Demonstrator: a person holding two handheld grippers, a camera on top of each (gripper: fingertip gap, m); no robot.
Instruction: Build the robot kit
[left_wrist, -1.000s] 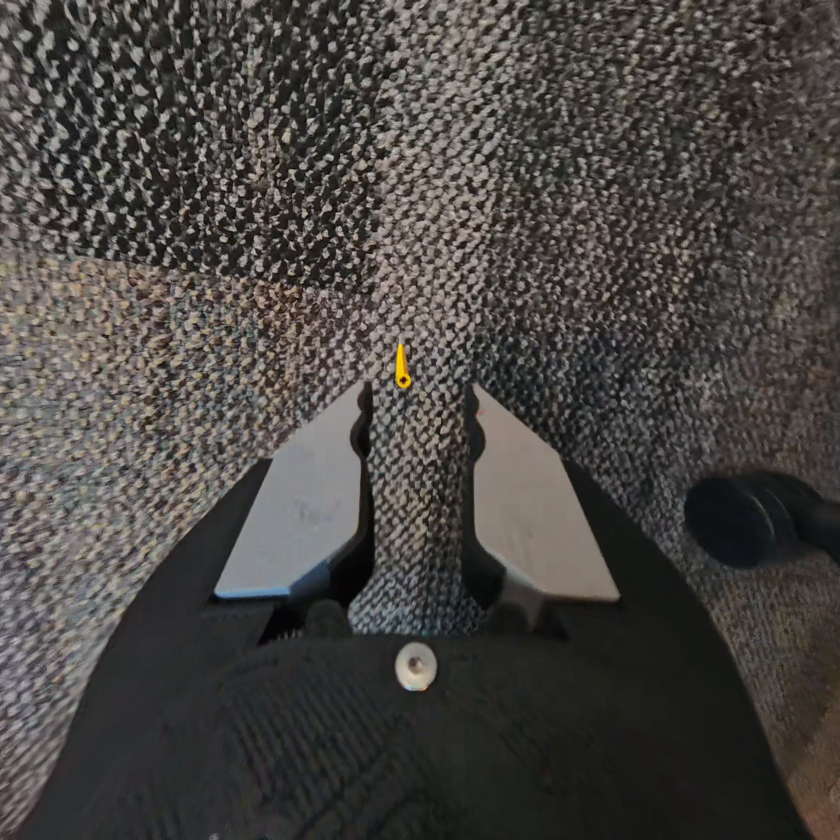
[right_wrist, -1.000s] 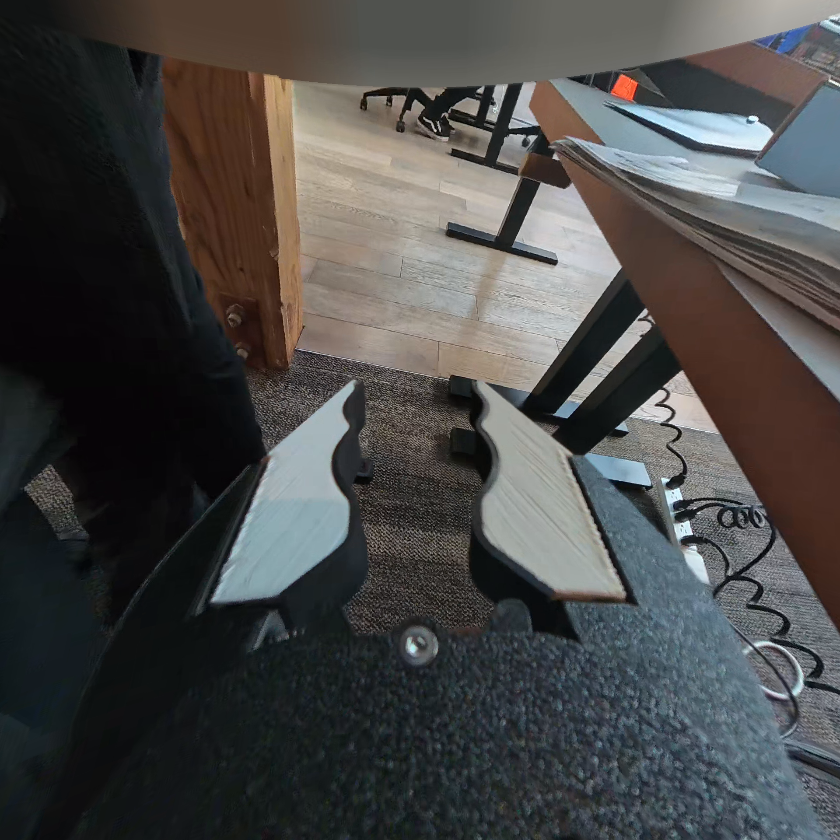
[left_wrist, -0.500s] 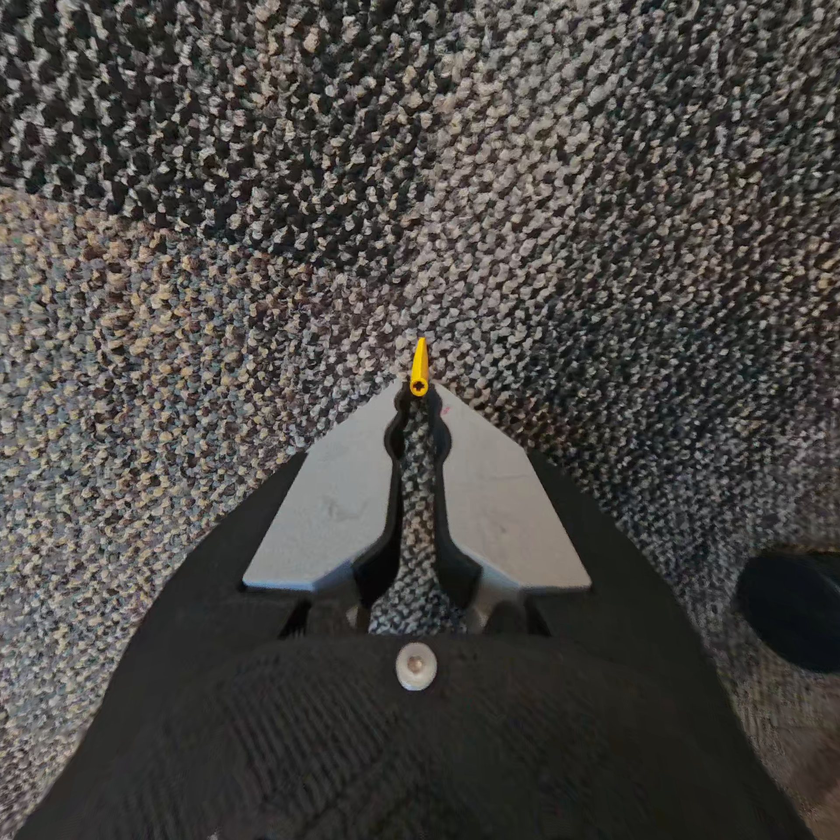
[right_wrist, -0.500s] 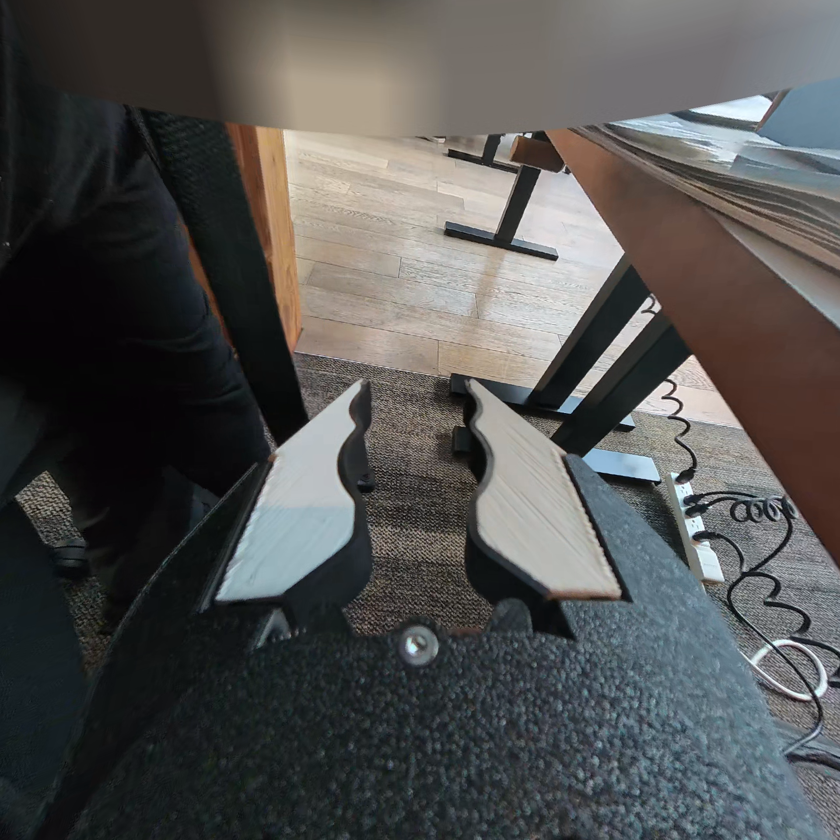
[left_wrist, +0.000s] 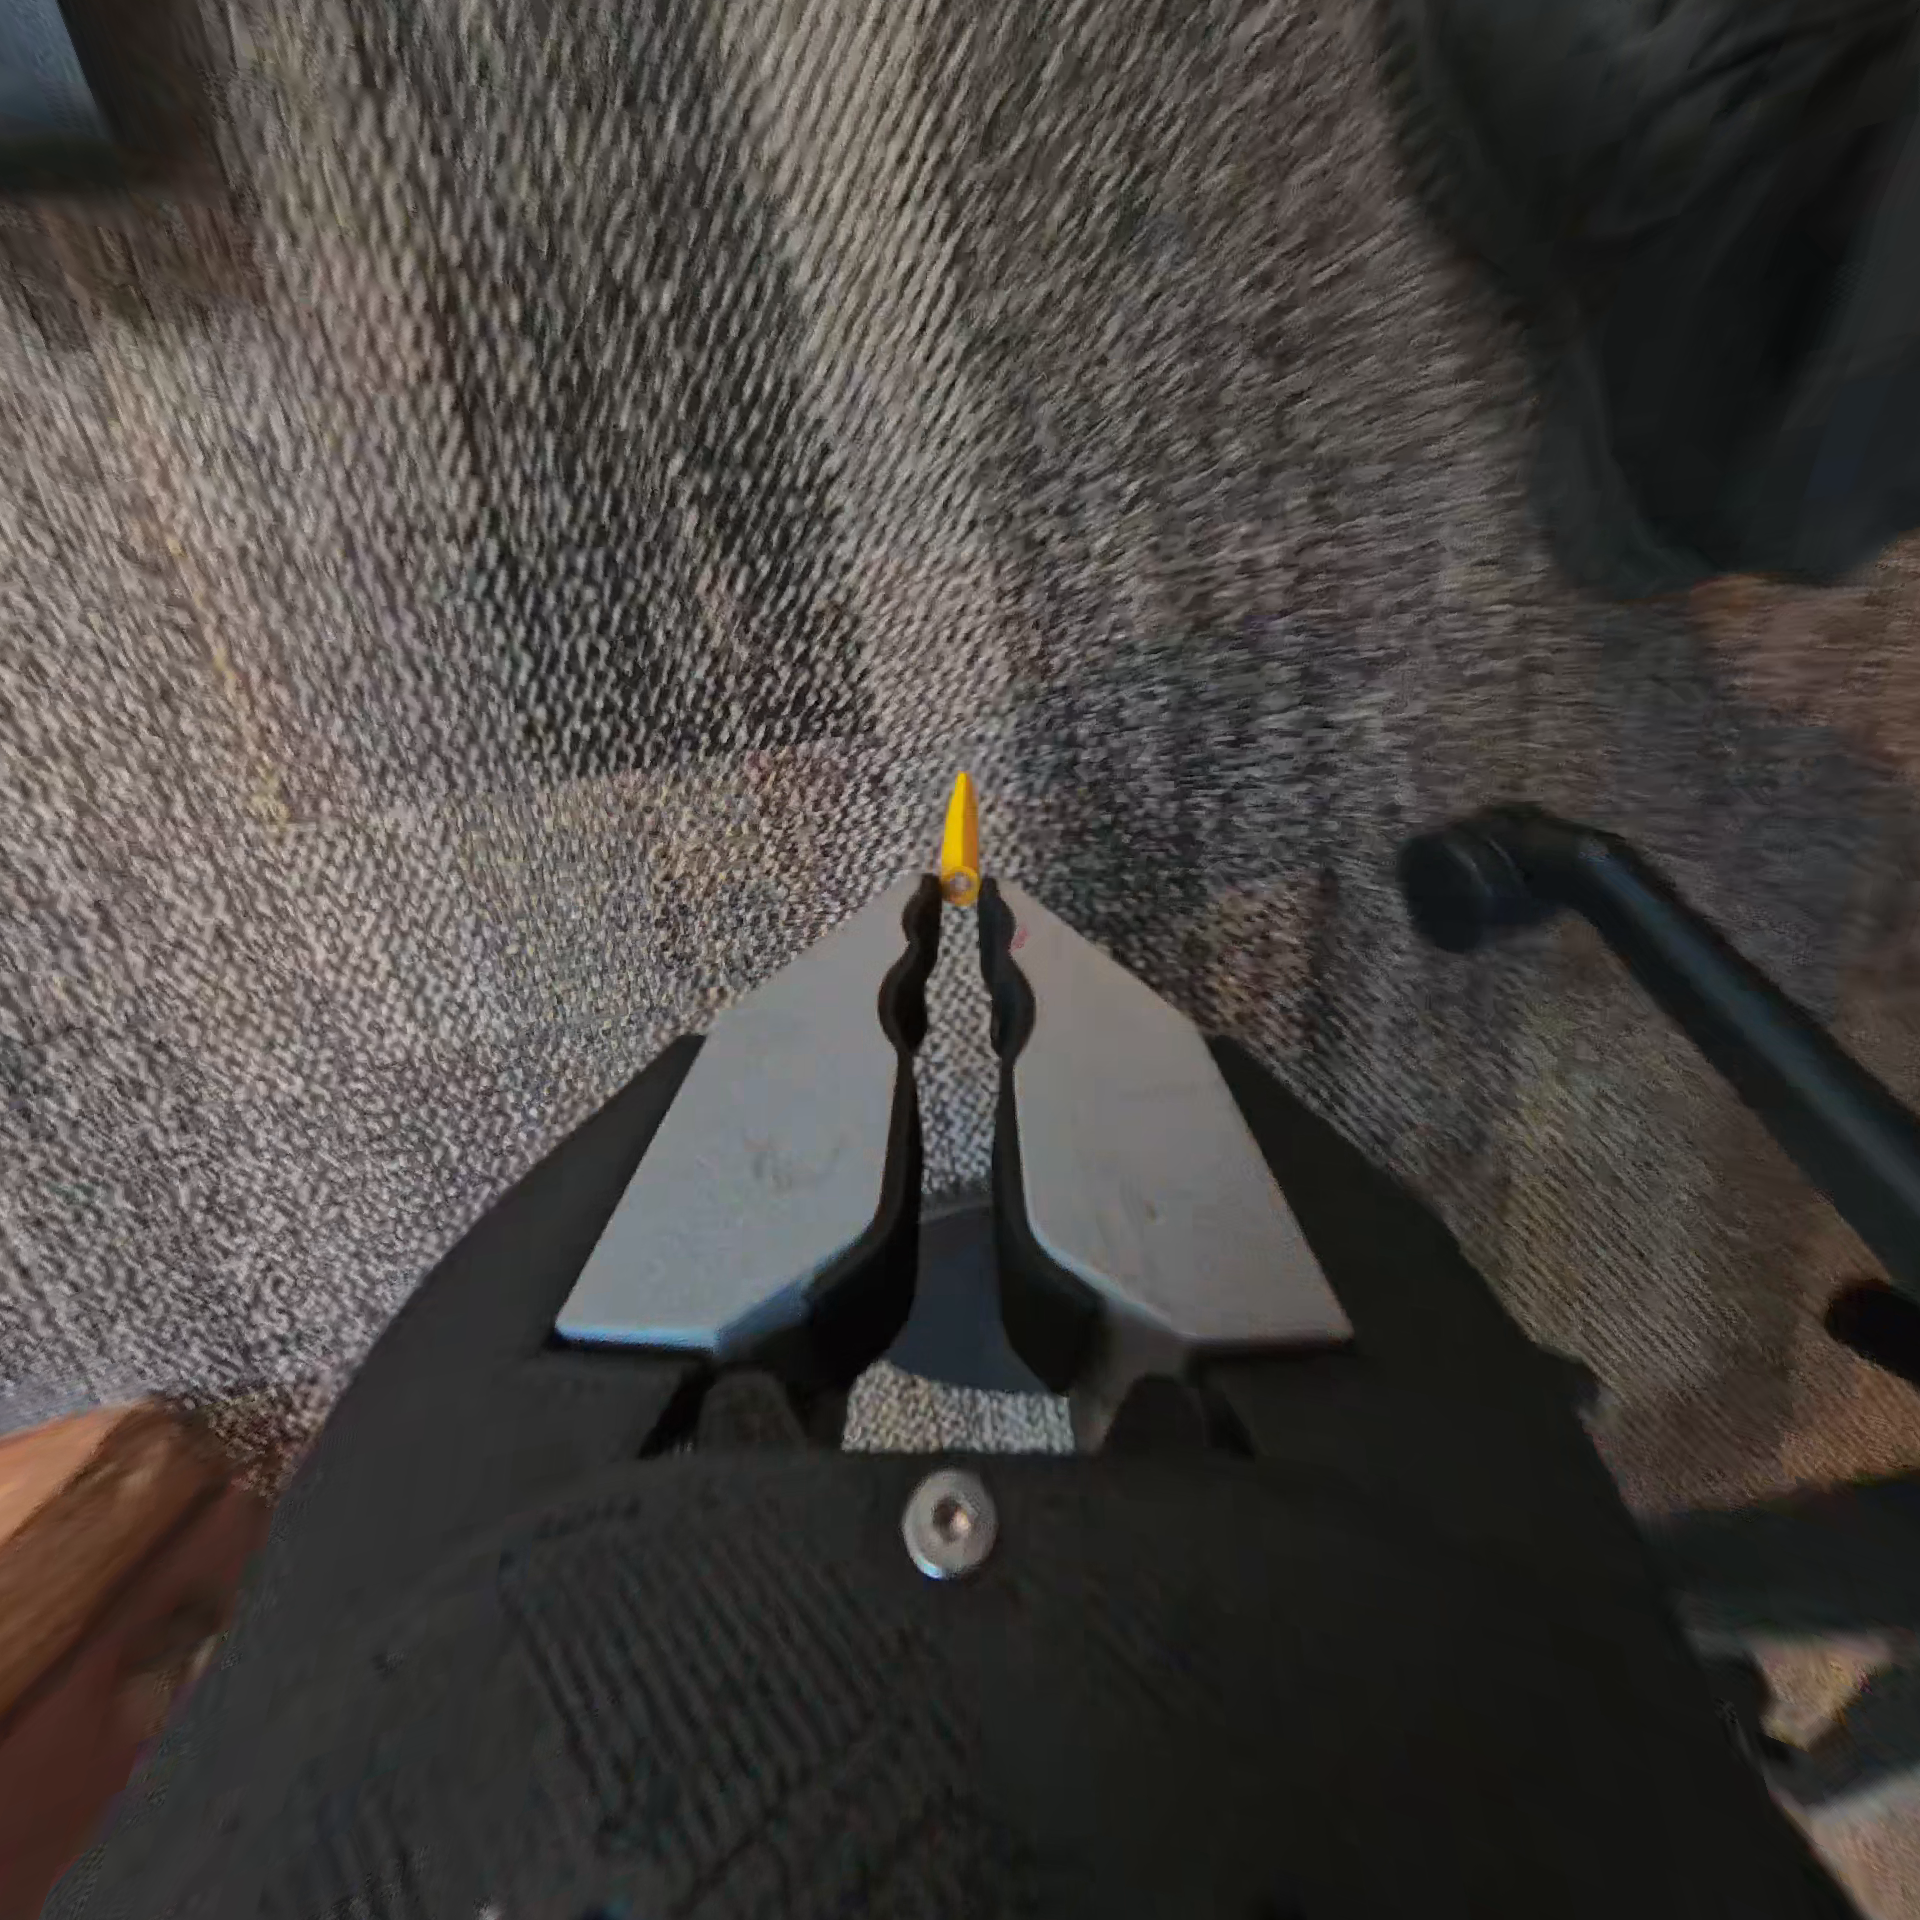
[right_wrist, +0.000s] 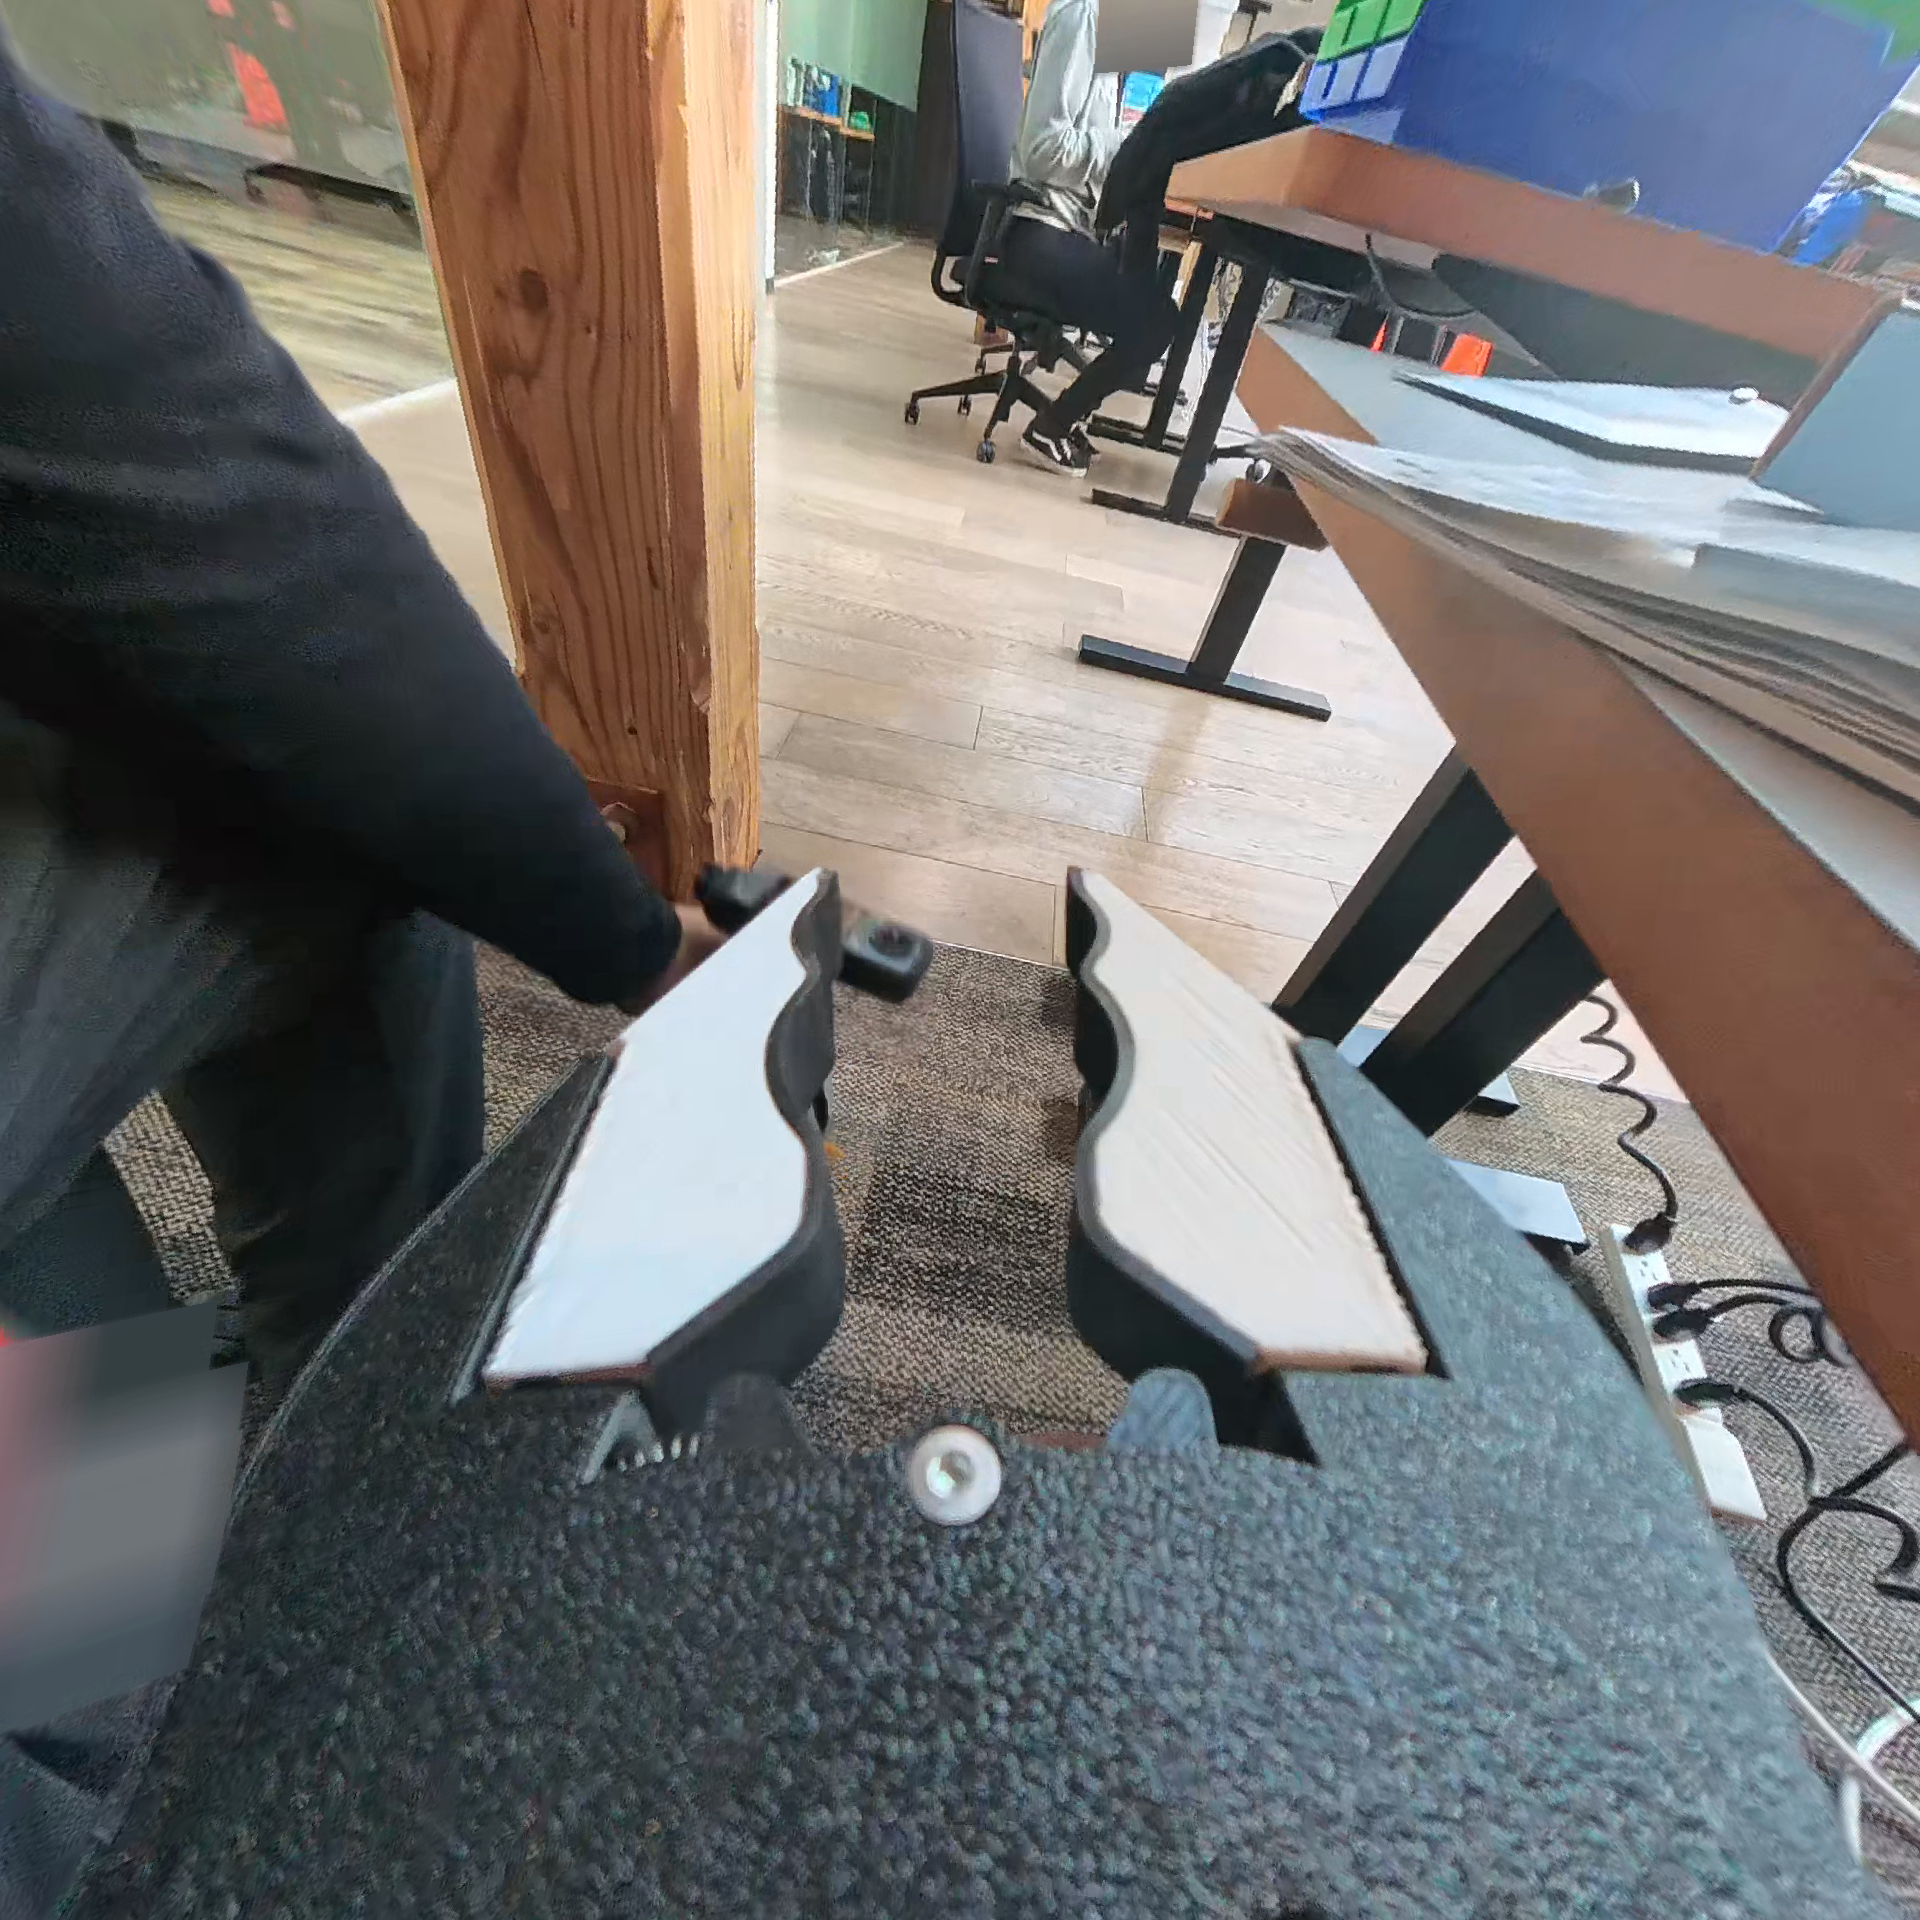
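In the left wrist view my left gripper (left_wrist: 958, 891) is shut on a small yellow pointed piece (left_wrist: 958, 836), pinched at its blunt end by the very fingertips with its tip pointing away. It hangs above speckled grey carpet (left_wrist: 623, 520). In the right wrist view my right gripper (right_wrist: 951, 904) is open and empty, held above the carpet (right_wrist: 945, 1195) and pointing towards a wood floor (right_wrist: 935, 623). Past its left finger a dark-sleeved arm (right_wrist: 312, 623) reaches down with a black device (right_wrist: 883, 954) at its hand, close to the carpet.
A black chair leg with a caster (left_wrist: 1475, 878) lies right of the left gripper. A thick wooden post (right_wrist: 603, 416) stands ahead left. A brown desk (right_wrist: 1662, 831) with stacked paper (right_wrist: 1662, 540) is on the right, a power strip (right_wrist: 1683, 1371) with cables below it. A person sits at a far desk (right_wrist: 1070, 208). Spacing between my two grippers at the tips: around 45 cm.
The left gripper closed on the yellow piece and lifted it off the carpet. The right gripper rose and opened a little wider, and its view now takes in the room beyond.
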